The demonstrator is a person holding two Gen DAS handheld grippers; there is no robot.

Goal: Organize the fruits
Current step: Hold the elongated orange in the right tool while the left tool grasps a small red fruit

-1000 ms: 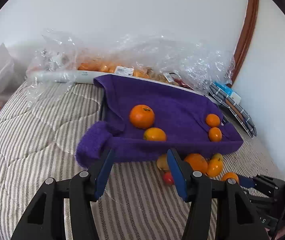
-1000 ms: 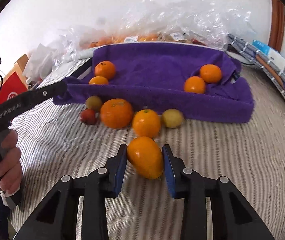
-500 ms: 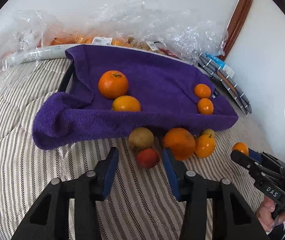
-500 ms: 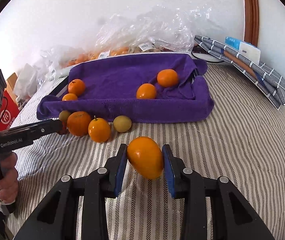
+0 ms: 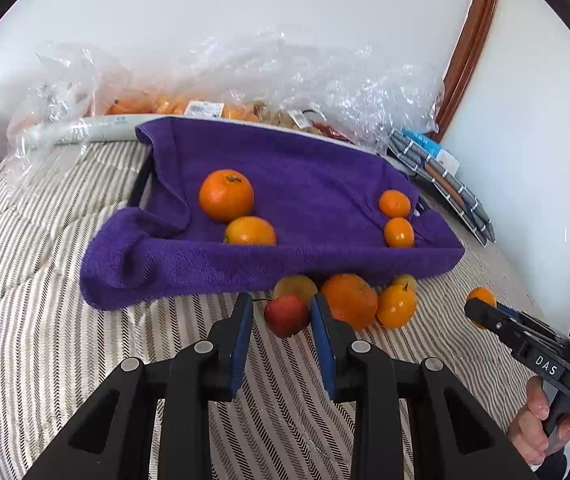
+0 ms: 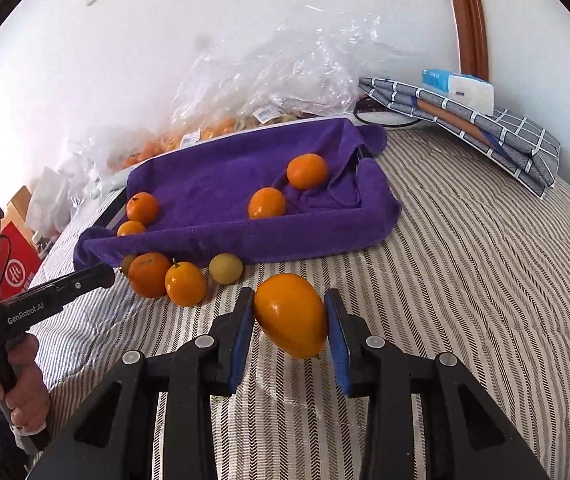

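The left wrist view shows a small red fruit [image 5: 286,315] sitting between the blue pads of the left gripper [image 5: 281,330]. The pad on the right side looks like it touches the fruit, but there is a small gap at the other pad, so I cannot tell if the fruit is held. The right wrist view does not show this red fruit; the left gripper's black finger hides it there. The right wrist view shows the right gripper [image 6: 290,322] squeezing a smooth, shiny, egg-shaped orange fruit [image 6: 291,314] held up above the bed. In the left wrist view only a bit of that fruit peeks out past the black finger. A fluffy purple towel [image 5: 305,160] covers a tray with a raised edge, and four round orange fruits sit on it, two on each side. One of them is a big orange [image 5: 226,195] with a bumpy skin. Right in front of the towel sit a big bumpy orange [image 6: 149,274], a smaller shiny orange fruit with a stem [image 6: 185,283] and a round yellow-green fruit [image 6: 225,268], close together on the striped quilt [image 6: 465,280]. Behind the towel are crinkly clear plastic bags [image 5: 285,76] with more fruit inside. A folded gray checked cloth [image 6: 485,128] lies by the wall with a white and blue box [image 6: 459,89] on top.
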